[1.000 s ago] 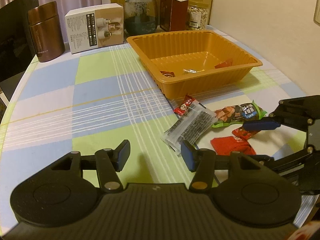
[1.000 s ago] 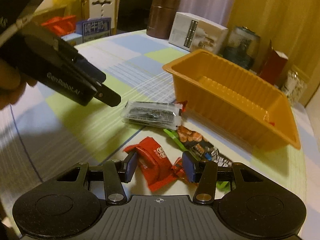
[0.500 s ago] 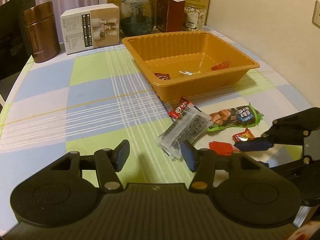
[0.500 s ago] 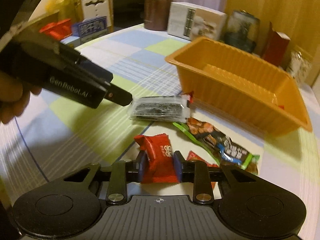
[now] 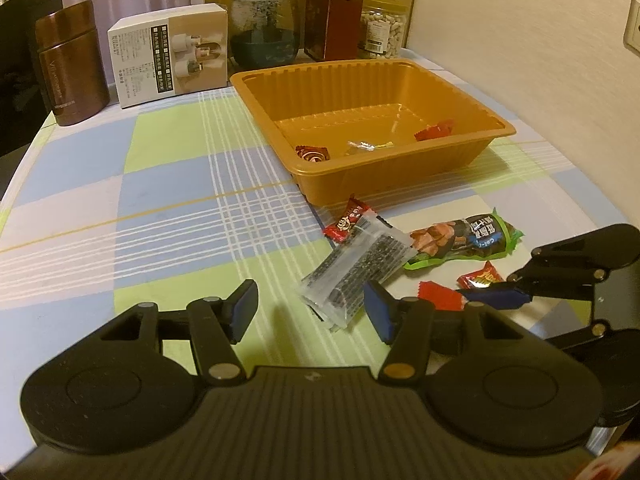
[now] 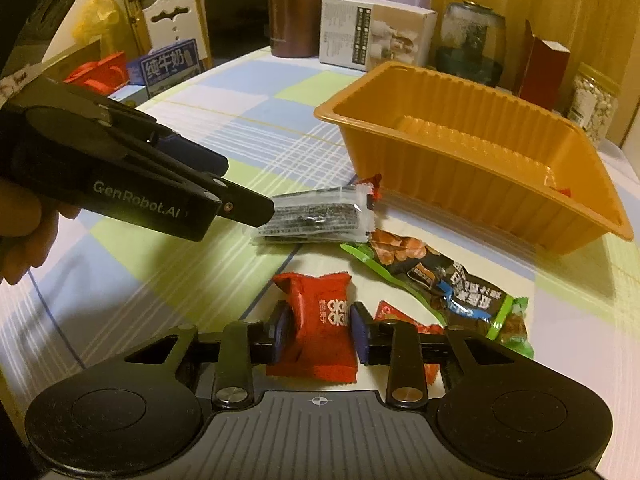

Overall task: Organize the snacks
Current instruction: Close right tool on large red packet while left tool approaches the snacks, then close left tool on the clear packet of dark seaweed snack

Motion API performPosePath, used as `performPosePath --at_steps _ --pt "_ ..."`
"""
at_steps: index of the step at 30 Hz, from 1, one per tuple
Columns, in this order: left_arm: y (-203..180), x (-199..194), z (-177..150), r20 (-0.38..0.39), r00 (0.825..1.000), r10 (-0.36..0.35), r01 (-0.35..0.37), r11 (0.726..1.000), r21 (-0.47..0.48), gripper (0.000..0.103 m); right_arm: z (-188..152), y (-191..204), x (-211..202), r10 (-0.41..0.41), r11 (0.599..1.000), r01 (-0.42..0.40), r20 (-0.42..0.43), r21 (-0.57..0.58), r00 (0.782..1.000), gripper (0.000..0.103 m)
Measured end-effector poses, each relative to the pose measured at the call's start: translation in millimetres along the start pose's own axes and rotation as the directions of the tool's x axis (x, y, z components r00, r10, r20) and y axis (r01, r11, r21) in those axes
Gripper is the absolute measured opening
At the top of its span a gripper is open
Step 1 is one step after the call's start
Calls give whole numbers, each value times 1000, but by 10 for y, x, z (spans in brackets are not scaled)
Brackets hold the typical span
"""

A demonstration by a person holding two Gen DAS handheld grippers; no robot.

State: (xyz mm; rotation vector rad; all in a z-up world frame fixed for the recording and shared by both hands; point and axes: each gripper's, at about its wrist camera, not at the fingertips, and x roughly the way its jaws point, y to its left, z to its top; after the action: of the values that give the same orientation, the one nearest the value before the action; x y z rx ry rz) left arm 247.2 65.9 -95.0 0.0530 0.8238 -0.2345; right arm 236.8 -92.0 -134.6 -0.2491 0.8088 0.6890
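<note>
An orange tray point(image 5: 460, 152) point(image 6: 460, 184) holds a few small wrapped snacks. In front of it on the checked cloth lie a clear packet of dark snack point(image 5: 358, 268) point(image 6: 316, 216), a green-edged packet point(image 5: 464, 240) point(image 6: 448, 276), and small red candies point(image 5: 346, 220) point(image 5: 480, 278). My right gripper point(image 6: 319, 330) is shut on a red snack packet point(image 6: 318, 324) point(image 5: 440, 295), just above the cloth. My left gripper point(image 5: 310, 312) is open and empty, low over the cloth beside the clear packet; it also shows in the right wrist view point(image 6: 224, 184).
At the table's back stand a brown flask point(image 5: 72, 64), a white box point(image 5: 168, 54), a glass jar point(image 5: 266, 24), a dark red carton point(image 5: 334, 18) and a nut jar point(image 5: 384, 26). A wall point(image 5: 540, 60) runs along the right. A milk carton point(image 6: 170, 66) lies beyond the table.
My right gripper has closed on the red snack packet, which lay between its open fingers a second ago. My left gripper has stayed open and drawn back slightly.
</note>
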Motion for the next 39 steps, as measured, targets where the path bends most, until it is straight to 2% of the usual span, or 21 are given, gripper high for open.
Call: performPosePath --at_steps 6,13,19,23,28,33,39 --pt "-20 51 25 2 1000 -9 8 1000 24 55 -14 -73 -164 -41 998 39 33 52 999 28" --pt "-78 217 108 8 1000 -21 20 992 127 56 16 -308 -411 -130 973 107 101 205 986 28" --pt "-198 425 137 -17 997 -79 80 974 213 56 6 -497 -504 -181 945 146 98 292 979 28" --pt "-293 530 128 -33 996 -86 91 964 250 50 -3 -549 -520 -183 938 146 93 315 979 28" --pt "-328 512 136 -58 996 -73 85 970 230 41 -7 -591 -504 -192 931 155 80 331 978 28" --pt "-334 426 106 -93 994 -54 68 985 156 38 16 -604 -524 -192 923 150 87 354 978 28" --pt "-361 183 88 -65 997 -35 38 998 47 37 73 -536 -573 -195 927 144 115 347 974 28"
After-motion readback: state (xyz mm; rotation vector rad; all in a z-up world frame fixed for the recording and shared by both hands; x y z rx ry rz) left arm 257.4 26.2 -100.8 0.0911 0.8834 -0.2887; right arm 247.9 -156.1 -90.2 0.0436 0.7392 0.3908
